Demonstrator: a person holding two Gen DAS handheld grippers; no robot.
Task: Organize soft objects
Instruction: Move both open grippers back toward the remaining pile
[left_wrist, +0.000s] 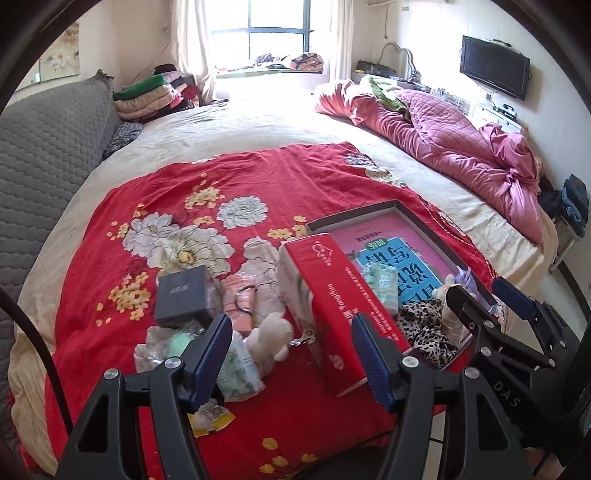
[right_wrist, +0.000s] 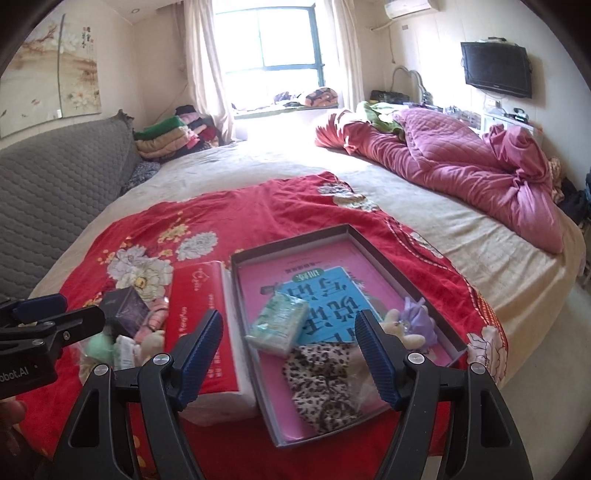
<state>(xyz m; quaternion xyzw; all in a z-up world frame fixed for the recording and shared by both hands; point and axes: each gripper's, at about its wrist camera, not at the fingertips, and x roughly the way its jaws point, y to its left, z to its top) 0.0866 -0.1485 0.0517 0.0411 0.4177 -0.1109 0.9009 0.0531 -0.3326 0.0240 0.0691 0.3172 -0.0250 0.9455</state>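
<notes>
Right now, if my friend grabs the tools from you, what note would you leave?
Left tool: open, empty, above the pile. Right tool: open, empty, above the tray.
In the tray: tissue pack, leopard cloth, purple toy, small plush.
Left on the red blanket: white plush, pink pack, green ball, tissue pack. Move those next.

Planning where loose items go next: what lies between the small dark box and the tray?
A long red box lies between the small dark box and the tray, clearest in the left wrist view.
</notes>
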